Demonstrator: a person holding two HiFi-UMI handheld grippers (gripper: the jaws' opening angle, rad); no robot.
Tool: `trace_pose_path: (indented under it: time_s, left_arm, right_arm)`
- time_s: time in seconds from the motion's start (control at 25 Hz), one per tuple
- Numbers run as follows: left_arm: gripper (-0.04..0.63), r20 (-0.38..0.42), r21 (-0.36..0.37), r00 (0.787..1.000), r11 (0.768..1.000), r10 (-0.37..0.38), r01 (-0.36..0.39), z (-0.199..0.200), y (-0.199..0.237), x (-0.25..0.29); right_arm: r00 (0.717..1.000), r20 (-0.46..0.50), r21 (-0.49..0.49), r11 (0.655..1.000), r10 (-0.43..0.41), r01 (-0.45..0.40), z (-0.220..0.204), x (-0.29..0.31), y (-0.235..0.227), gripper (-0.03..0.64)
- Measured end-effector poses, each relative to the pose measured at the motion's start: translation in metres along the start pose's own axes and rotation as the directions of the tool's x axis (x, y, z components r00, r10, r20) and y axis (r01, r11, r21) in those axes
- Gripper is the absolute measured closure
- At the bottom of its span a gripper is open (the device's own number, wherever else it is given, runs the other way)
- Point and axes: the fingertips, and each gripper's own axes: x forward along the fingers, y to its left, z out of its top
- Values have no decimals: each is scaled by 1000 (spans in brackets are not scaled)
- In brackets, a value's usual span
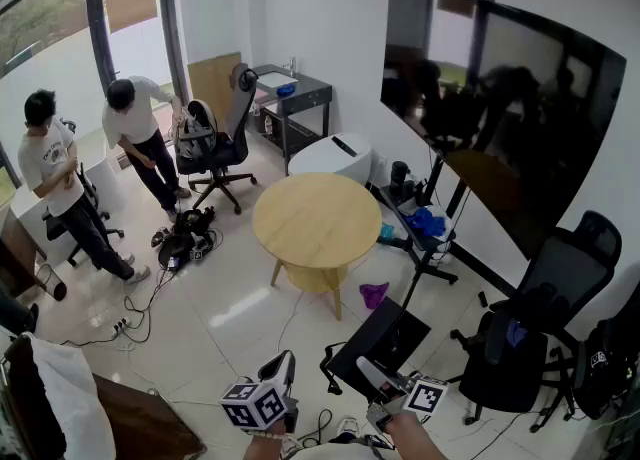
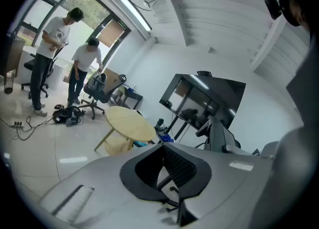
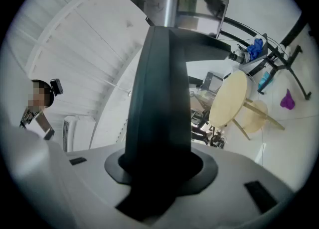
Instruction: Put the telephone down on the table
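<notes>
The round wooden table (image 1: 316,218) stands in the middle of the room, well ahead of both grippers; it also shows in the left gripper view (image 2: 130,122) and the right gripper view (image 3: 228,98). My right gripper (image 1: 385,388) is at the bottom edge, raised off the floor and shut on a tall dark telephone handset (image 3: 162,98) that fills its own view. In the head view the telephone (image 1: 372,376) shows as a pale end pointing up-left. My left gripper (image 1: 283,373) hangs beside it, with only its grey housing (image 2: 167,171) visible and its jaws hidden.
Two persons (image 1: 55,188) (image 1: 140,138) stand at the far left by an office chair (image 1: 215,138). A big dark screen (image 1: 500,108) on a stand lines the right wall. Another chair (image 1: 545,318) is at right. A black case (image 1: 385,338), cables (image 1: 130,323) and a purple scrap (image 1: 373,294) lie on the floor.
</notes>
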Motion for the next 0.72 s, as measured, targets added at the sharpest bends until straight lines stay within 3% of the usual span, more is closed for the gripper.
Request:
trace_pose_path:
  time_s: [0.72]
  left_arm:
    - [611, 22, 18, 997, 997, 73, -73, -18, -35, 30]
  right_arm:
    - [999, -45, -10, 999, 31, -31, 40, -30, -27, 451]
